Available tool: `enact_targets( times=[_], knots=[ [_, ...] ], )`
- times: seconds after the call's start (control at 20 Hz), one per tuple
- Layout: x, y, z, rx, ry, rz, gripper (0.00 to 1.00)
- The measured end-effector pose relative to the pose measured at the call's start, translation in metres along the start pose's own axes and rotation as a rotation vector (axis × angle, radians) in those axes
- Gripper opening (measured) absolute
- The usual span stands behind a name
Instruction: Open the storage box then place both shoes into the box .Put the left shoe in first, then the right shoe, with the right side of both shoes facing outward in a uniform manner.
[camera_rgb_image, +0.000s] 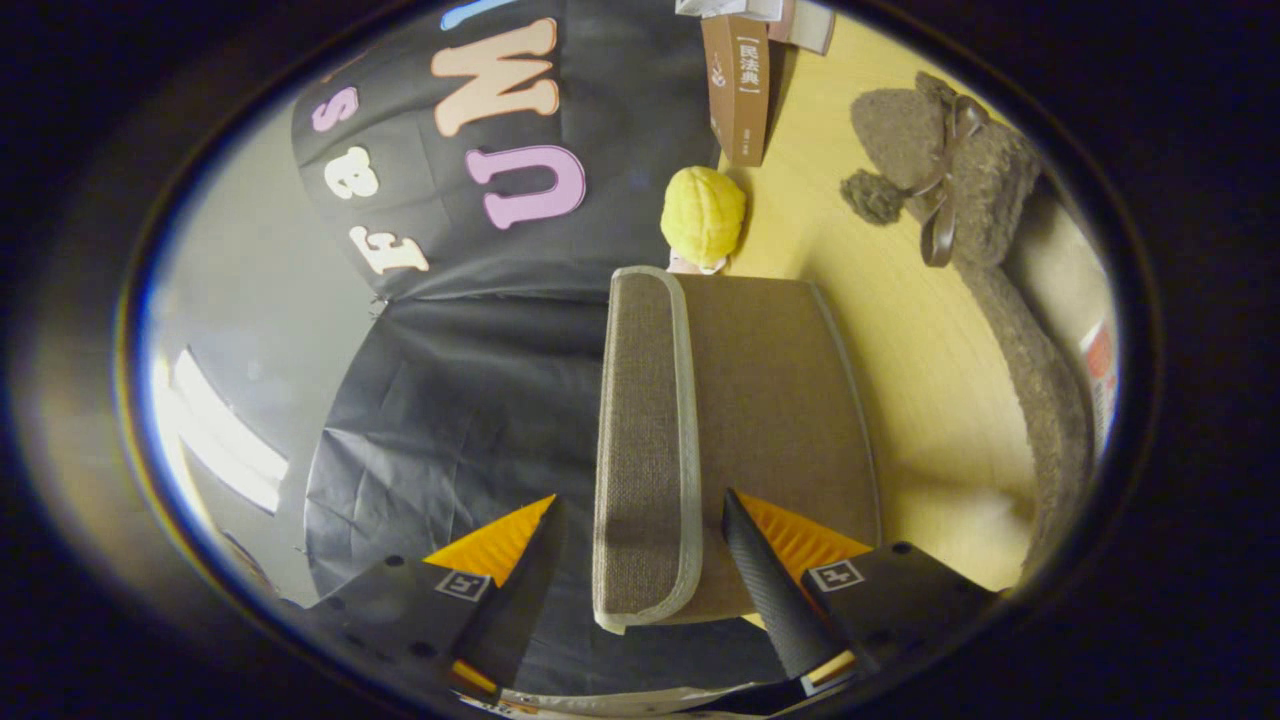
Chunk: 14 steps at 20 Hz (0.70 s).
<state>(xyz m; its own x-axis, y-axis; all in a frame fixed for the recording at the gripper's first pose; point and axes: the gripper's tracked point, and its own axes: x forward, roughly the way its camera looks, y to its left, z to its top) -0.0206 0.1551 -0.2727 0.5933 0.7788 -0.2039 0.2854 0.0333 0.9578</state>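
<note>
Storage box (740, 400), brown woven fabric with pale piping, sits between my wide jaws; a fuzzy shoe (950, 170) lies beyond on the desk (900, 330).

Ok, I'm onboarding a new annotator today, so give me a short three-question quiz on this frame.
1. True or false: the gripper is shut on the storage box lid.
2. What lies between the fingers? A) a shoe B) the trimmed edge of the lid C) the yellow toy
3. Fill in: the fuzzy shoe with a bow lies on the ____ beyond the lid.

Key
1. False: the fingers stand apart, astride the lid's edge.
2. B; the yellow toy sits beyond the lid, near a brown book.
3. wooden table.
</note>
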Motion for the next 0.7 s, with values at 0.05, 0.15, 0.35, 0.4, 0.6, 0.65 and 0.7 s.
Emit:
enact_targets(
  times=[0.05,0.15,0.35,0.4,0.6,0.65,0.7],
  knots=[
    [-0.001,0.004,0.000,0.016,0.005,0.016,0.99],
    [0.000,0.012,0.000,0.037,0.010,0.039,0.99],
    [-0.005,0.017,0.001,0.042,0.014,0.051,0.99],
    [-0.007,0.022,0.002,0.046,0.011,0.060,0.98],
    [-0.015,0.044,0.006,0.070,0.000,0.119,0.98],
    [-0.016,0.050,0.006,0.060,0.003,0.127,0.97],
    [-0.015,0.056,0.005,0.053,0.005,0.135,0.96]
  ],
)
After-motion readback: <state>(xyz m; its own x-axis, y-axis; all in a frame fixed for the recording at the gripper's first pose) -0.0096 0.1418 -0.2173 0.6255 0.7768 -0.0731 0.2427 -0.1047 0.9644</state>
